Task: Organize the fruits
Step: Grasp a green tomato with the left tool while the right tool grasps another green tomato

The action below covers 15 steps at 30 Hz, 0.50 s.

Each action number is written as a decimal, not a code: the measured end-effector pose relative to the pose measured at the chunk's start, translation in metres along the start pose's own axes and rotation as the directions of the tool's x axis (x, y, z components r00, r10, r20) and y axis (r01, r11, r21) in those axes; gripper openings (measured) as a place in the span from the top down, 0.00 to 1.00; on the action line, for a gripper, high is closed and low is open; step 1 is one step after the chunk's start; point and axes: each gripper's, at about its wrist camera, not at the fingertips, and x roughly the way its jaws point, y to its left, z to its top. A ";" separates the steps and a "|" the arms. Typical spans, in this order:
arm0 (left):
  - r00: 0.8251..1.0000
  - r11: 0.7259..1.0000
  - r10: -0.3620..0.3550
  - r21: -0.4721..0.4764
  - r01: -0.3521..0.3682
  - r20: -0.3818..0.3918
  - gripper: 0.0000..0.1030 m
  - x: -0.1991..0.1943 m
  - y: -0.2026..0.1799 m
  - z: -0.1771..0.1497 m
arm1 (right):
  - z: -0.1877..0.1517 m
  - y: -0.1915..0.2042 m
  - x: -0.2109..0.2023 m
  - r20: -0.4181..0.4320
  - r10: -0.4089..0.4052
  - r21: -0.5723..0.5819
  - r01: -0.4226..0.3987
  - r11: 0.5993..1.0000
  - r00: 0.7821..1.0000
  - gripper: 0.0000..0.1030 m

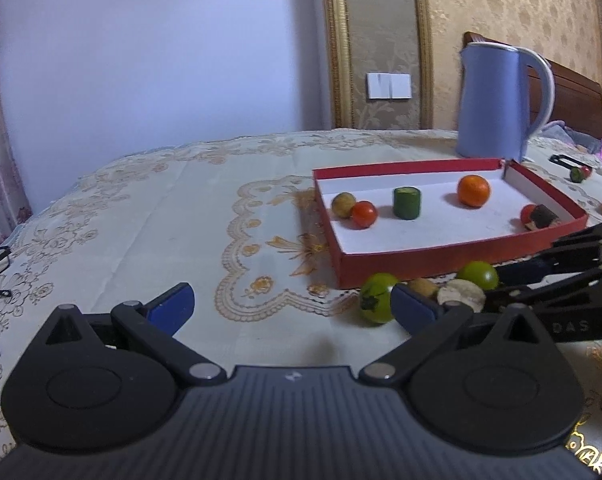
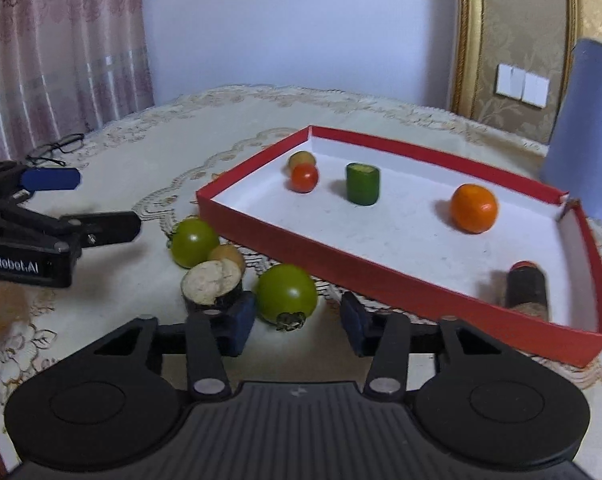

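A red box (image 2: 381, 286) with a white floor holds an orange (image 2: 473, 208), a green cucumber piece (image 2: 362, 183), a red tomato (image 2: 304, 177), a tan fruit (image 2: 302, 158) and a dark piece (image 2: 527, 289). In front of the box lie two green tomatoes (image 2: 285, 293) (image 2: 194, 241), a cut eggplant piece (image 2: 211, 284) and a small potato (image 2: 226, 255). My right gripper (image 2: 297, 322) is open, its fingers either side of the nearer green tomato. My left gripper (image 1: 289, 308) is open and empty over the cloth, left of the loose fruits (image 1: 377, 298).
A blue kettle (image 1: 497, 100) stands behind the box (image 1: 453, 254). Glasses (image 2: 57, 147) lie at the table's far left edge. More small items (image 1: 579, 173) lie to the right of the kettle. A patterned cloth (image 1: 181, 200) covers the table.
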 end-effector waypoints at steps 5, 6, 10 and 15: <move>0.998 0.997 -0.063 0.034 0.064 -0.017 0.10 0.004 -0.011 0.004 | -0.003 -0.001 -0.006 0.010 -0.009 0.011 0.009 1.000 1.000 0.69; 0.997 0.996 -0.073 0.042 0.074 -0.021 0.11 0.005 -0.014 0.004 | -0.004 -0.002 -0.009 0.016 -0.015 0.018 0.015 1.000 1.000 0.69; 0.995 0.993 -0.094 0.064 0.097 -0.047 0.23 0.013 -0.024 0.003 | -0.012 -0.014 -0.023 0.026 -0.045 0.049 0.044 0.998 0.999 0.69; 0.986 0.988 -0.135 0.058 0.141 -0.096 0.44 0.028 -0.029 0.005 | -0.018 -0.024 -0.034 0.034 -0.069 0.082 0.066 0.994 0.997 0.69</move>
